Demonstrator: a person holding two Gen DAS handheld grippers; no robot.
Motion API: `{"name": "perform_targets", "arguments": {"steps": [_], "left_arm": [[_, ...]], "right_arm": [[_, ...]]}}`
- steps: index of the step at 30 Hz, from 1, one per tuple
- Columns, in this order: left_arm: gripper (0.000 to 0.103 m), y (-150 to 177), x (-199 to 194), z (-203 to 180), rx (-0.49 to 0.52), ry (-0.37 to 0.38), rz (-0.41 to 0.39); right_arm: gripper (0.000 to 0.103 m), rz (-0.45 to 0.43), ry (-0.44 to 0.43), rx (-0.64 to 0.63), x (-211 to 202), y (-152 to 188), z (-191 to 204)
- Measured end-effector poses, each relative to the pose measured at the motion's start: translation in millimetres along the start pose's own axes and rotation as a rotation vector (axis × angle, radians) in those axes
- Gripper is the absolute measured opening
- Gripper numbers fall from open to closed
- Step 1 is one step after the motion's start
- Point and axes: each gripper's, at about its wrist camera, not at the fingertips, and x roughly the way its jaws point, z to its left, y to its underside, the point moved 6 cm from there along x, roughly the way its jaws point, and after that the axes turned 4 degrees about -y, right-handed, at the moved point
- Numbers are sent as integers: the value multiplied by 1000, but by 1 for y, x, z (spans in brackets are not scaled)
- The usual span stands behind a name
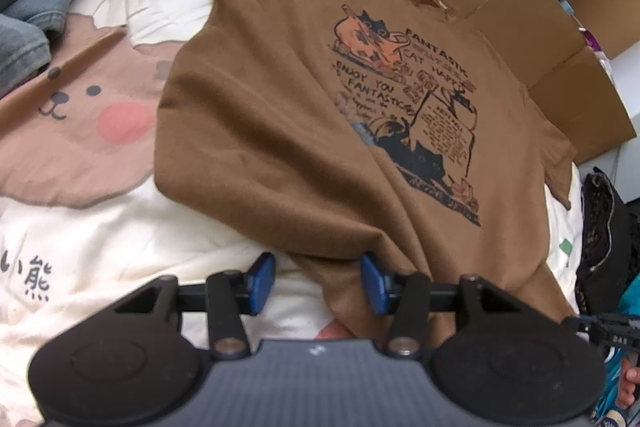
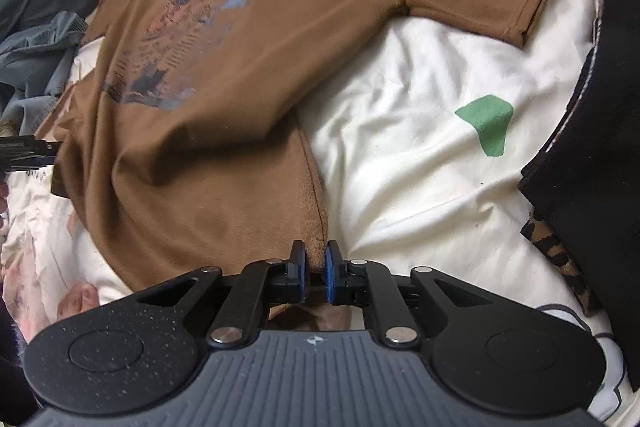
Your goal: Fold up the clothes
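At frame centre, a brown cotton T-shirt (image 1: 280, 99) printed "FANTASTIC CAT" lies on a cream bear-print quilt (image 1: 100, 227), its hem pinched by the right gripper (image 2: 315, 267) while the left gripper (image 1: 318, 281) gapes unclamped over it.

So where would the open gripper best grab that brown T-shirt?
At the bottom hem corner of the brown T-shirt, coming down from the near side. That edge lies loose on the bedsheet, right between the open left gripper pads. The right gripper has already pinched the hem's other corner, so a matching grip would probably lift it evenly.
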Motion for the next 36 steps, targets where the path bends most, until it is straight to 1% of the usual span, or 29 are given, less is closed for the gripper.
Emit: {"name": "perform_targets", "arguments": {"steps": [6,10,14,16,18,19,22,24,26,28,30,32,34,36], "left_arm": [[52,-4,4,-3,16,-3,-21],[54,-17,8,-17,27,-9,-52],[55,-30,16,-25,22,-7,-75],[46,-36,22,-33,34,-5,-87],[15,-42,26,-41,63,-16,-98],[13,-45,24,-44,63,-13,-103],[12,-54,12,-56,45,31,-135],[12,-56,8,-67,65,66,-137],[14,-58,8,-78,94,94,-129],[15,-59,16,-86,133,93,-119],[15,-58,27,-86,148,75,-102],[15,-56,34,-82,131,62,-81],[15,-55,32,-77,113,66,-78],[23,-53,24,-70,104,68,-79]], "right_arm": [[7,-10,30,37,-4,10,1],[7,-6,32,72,-2,21,1],[7,-5,26,100,1,29,1],[7,-4,26,105,3,30,1],[7,-3,27,103,5,31,2],[7,-2,29,101,5,32,3],[7,-6,31,100,5,32,4],[7,-12,29,109,5,32,3],[7,-16,26,118,5,32,3],[7,-19,23,128,6,33,3],[7,-23,21,140,8,34,3],[7,-27,21,152,10,35,2],[8,-31,17,166,10,35,0],[10,-39,16,173,9,35,-1]]}}
